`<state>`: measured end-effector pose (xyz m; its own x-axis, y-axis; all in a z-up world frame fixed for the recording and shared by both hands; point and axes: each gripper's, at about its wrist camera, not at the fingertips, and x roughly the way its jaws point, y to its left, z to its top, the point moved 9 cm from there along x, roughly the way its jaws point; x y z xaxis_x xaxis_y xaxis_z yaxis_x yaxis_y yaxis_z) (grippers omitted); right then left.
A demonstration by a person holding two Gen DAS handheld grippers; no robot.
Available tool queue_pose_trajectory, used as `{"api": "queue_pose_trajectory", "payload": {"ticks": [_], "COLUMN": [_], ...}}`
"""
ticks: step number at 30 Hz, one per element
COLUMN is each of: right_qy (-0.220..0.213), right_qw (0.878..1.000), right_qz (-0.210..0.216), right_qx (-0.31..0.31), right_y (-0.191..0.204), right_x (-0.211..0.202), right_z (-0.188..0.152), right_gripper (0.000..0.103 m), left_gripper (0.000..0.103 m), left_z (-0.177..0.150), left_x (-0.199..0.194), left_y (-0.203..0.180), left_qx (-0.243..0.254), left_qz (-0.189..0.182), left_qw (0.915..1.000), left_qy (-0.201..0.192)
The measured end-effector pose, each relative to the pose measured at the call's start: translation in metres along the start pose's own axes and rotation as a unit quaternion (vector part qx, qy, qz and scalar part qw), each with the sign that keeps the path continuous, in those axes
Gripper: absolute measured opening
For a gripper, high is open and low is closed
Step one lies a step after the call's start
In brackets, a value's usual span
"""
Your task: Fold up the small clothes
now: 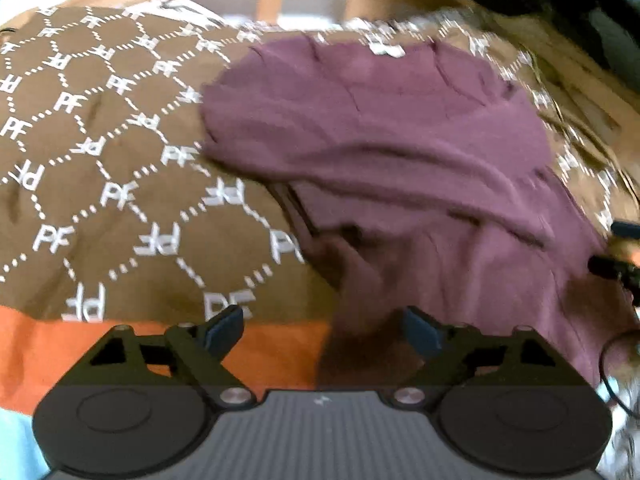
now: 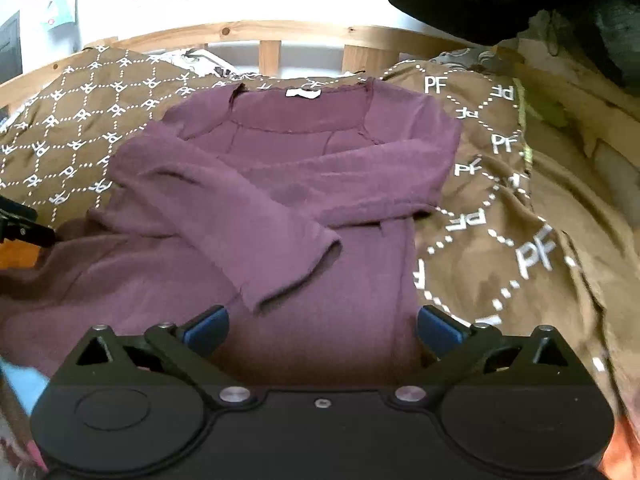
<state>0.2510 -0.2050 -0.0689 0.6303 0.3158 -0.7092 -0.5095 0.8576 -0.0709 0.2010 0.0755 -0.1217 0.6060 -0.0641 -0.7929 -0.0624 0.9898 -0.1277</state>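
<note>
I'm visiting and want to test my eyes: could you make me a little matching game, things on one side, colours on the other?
Things:
1. long-sleeved top
2. PF-patterned blanket
3. neck label of the top
4. pads of the right gripper

Colours:
A. white
B. blue
C. purple
D. brown with white letters

Pairs: 1-C, 2-D, 3-A, 4-B

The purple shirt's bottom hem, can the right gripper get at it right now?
Probably yes. The right gripper is open with the purple shirt lying right between its fingers, nothing covering the near edge.
</note>
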Motion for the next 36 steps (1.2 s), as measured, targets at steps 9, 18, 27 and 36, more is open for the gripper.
{"api": "queue_pose_trajectory", "payload": {"ticks": [9,18,27,36], "right_qy": [0.010,0.046,0.067,-0.025], "right_qw": [0.997,0.979,0.953,0.935], "right_qz": [0.003,-0.030,-0.117,-0.144], "right_qx": [-0.078,-0.194,-0.271,-0.324], "right_y": [0.019,0.051,0.038,0.056], "right_x": [-0.069,-0.082,-0.062,-0.054], "right_z": [-0.039,-0.078,-0.101,-0.092], "right_gripper": [0.102,0.102,0.102,0.092], "left_gripper": [0.102,0.103,0.103,0.103], "left_z": [-0.021,-0.021,-0.026,-0.038], "left_x": [-0.047,-0.064,-0.055,-0.050], "left_y": [-0.019,-0.052,-0.085,-0.117], "left_qx": [0.073,0.142,0.195,0.234], "left_qz": [0.027,0.038,0.017,-0.055], "left_qw": [0.9968,0.9884,0.9802,0.9705], "left_qy": [-0.017,-0.037,-0.031,-0.025]}}
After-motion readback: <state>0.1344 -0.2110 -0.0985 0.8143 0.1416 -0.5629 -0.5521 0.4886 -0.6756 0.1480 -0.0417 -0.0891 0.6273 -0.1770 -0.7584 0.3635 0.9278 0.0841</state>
